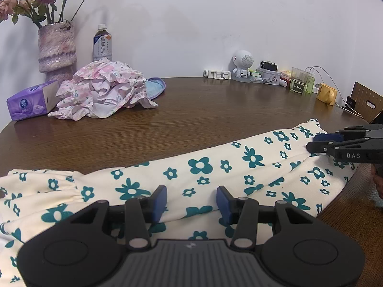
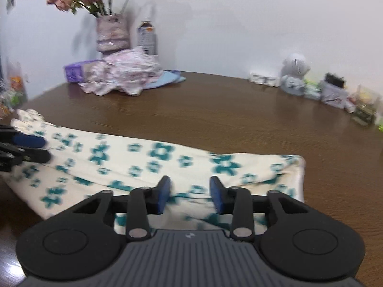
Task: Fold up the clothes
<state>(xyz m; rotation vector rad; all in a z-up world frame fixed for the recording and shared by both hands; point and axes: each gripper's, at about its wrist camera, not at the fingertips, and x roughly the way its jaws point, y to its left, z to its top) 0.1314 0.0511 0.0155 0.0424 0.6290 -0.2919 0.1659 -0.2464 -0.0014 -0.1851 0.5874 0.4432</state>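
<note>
Cream cloth with teal flowers, the garment [image 1: 215, 172] to be folded, lies as a long band on the near part of the brown bench [image 1: 191, 110], and its long axis runs from left to right across both views. The left gripper [image 1: 191, 199] is over the near edge of the left and middle part of the band, and the right gripper [image 2: 190, 192] is over the near edge toward the right end, where the cloth finishes in a folded corner. So each hand is nearer to its own end, and the cloth lies directly under and beyond the fingers [image 1: 160, 202] of both. The left fingers stand partly open with flowered cloth seen in the gap; whether the pads press on it cannot be told from this view. The right fingers are also partly open, a little narrower, and the cloth passes under them; the right view is blurred, so a grip cannot be confirmed. A likely next move is to pinch the near edge at both places and carry it toward the far side. A crumpled pink garment [image 1: 103, 91] waits at the far left.
</note>
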